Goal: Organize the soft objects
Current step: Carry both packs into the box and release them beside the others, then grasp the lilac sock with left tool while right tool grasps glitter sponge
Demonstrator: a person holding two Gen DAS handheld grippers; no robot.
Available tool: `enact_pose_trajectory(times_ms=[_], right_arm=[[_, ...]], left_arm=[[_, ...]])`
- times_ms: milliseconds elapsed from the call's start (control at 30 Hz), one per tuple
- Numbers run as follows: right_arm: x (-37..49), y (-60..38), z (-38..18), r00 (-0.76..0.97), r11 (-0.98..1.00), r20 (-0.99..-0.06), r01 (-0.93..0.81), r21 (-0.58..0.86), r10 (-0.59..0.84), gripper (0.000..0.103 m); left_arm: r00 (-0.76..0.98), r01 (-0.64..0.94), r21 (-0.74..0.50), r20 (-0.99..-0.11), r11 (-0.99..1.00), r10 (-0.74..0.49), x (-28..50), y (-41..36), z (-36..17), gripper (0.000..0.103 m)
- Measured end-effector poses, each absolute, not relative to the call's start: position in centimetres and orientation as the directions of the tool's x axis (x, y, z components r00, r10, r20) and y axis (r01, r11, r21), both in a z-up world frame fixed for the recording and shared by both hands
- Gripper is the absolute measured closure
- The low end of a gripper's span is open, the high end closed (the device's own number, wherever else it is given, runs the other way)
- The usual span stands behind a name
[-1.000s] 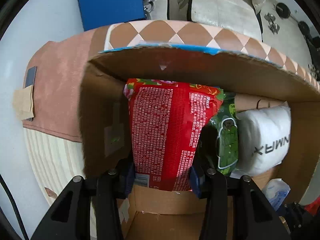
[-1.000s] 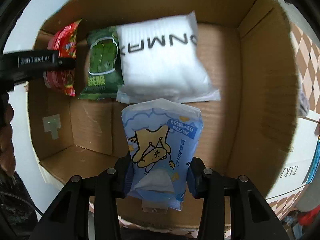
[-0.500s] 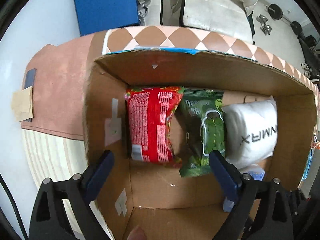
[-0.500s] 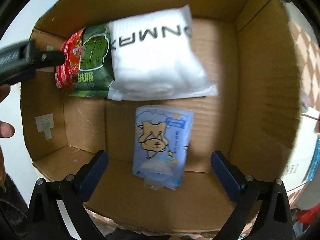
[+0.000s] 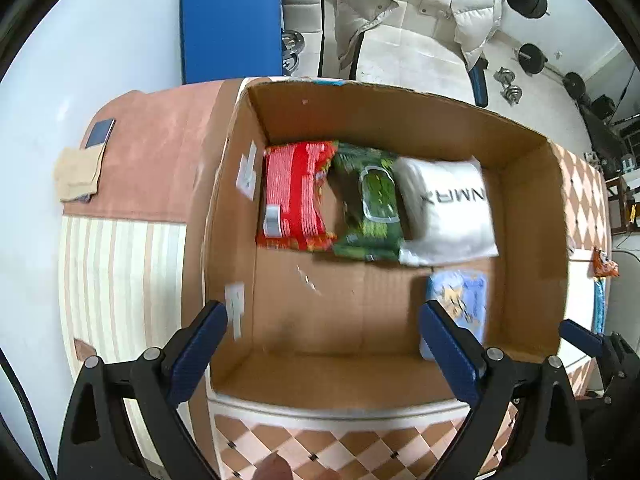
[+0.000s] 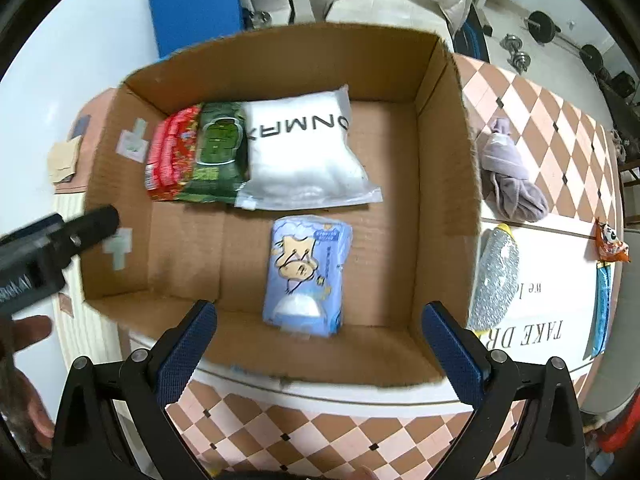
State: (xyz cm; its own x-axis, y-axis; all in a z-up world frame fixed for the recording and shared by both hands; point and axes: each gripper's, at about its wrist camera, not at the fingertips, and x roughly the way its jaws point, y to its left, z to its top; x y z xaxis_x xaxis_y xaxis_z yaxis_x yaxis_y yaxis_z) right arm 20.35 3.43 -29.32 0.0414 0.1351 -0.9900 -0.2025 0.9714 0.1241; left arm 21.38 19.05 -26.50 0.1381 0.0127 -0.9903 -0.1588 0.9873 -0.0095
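Packs lie in the box point(image 6: 444, 168): red pack point(image 6: 170, 156), green pack point(image 6: 218, 156) and white pack point(image 6: 300, 152) touching along the far side, blue pack point(image 6: 306, 276) nearer. Left gripper point(image 5: 324, 344) and right gripper point(image 6: 320, 340) hover above, jaws apart, empty.

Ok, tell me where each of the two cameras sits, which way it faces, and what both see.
Left wrist: on the left gripper, above the box's near left corner, looking down into the cardboard box; its open blue-padded fingers and a fingertip show.
Right wrist: on the right gripper, at the near edge, looking down and forward; its open fingers, the left gripper and a hand show.
Shared: red pack, green pack, white pack, blue pack.
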Motion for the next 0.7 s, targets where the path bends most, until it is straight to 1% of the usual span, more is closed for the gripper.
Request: enact_pose_trajectory(times_ms=[67, 167, 267, 333, 400, 467, 533, 633, 700], right_arm=[[19.3, 3.4, -28.5, 0.059, 0.969, -0.987, -0.210, 0.131, 0.146, 0.000], [18.2, 2.4, -27.0, 0.065, 0.963, -0.978, -0.202, 0.179, 0.196, 0.000], [17.4, 0.8, -26.1, 0.074, 0.958, -0.969, -0.184, 0.219, 0.236, 0.000], [17.4, -1.8, -25.1, 0.082, 0.956, -0.959, -0.144, 0.257, 0.271, 0.000], [17.4, -4.5, -24.7, 0.099, 0.961, -0.958, -0.092, 0.261, 0.269, 0.000], [17.6, -7.6, -24.7, 0.117, 0.967, -0.960, -0.029, 0.253, 0.255, 0.000], [18.0, -11.8, -25.8, 0.122, 0.968, -0.966, 0.076, 0.239, 0.228, 0.000], [18.7, -16.5, -29.6, 0.094, 0.942, -0.966, 0.218, 0.254, 0.239, 0.000], [19.2, -18.3, -32.5, 0.062, 0.920, -0.963, 0.282, 0.270, 0.264, 0.000]], left_arm=[[0.147, -0.161, -0.028, -0.989, 0.986, -0.004, 20.7, 18.6, -26.0, 0.004], [0.150, -0.159, -0.072, -0.988, 0.985, -0.048, 19.7, 17.2, -24.8, 0.004], [0.164, -0.136, -0.085, -0.985, 0.987, -0.062, 19.6, 15.0, -23.4, 0.004], [0.171, -0.111, -0.090, -0.983, 0.990, -0.070, 20.2, 12.9, -22.3, 0.004], [0.177, -0.072, -0.083, -0.982, 0.994, -0.069, 21.2, 10.2, -21.4, 0.004], [0.188, -0.032, -0.042, -0.982, 0.999, -0.035, 22.4, 7.6, -20.8, 0.004], [0.212, 0.021, 0.047, -0.976, 0.999, 0.042, 24.0, 4.1, -20.5, 0.004], [0.224, 0.102, 0.166, -0.965, 0.981, 0.140, 26.5, -0.8, -21.3, 0.004], [0.219, 0.151, 0.229, -0.956, 0.962, 0.193, 28.0, -3.6, -22.4, 0.004]])
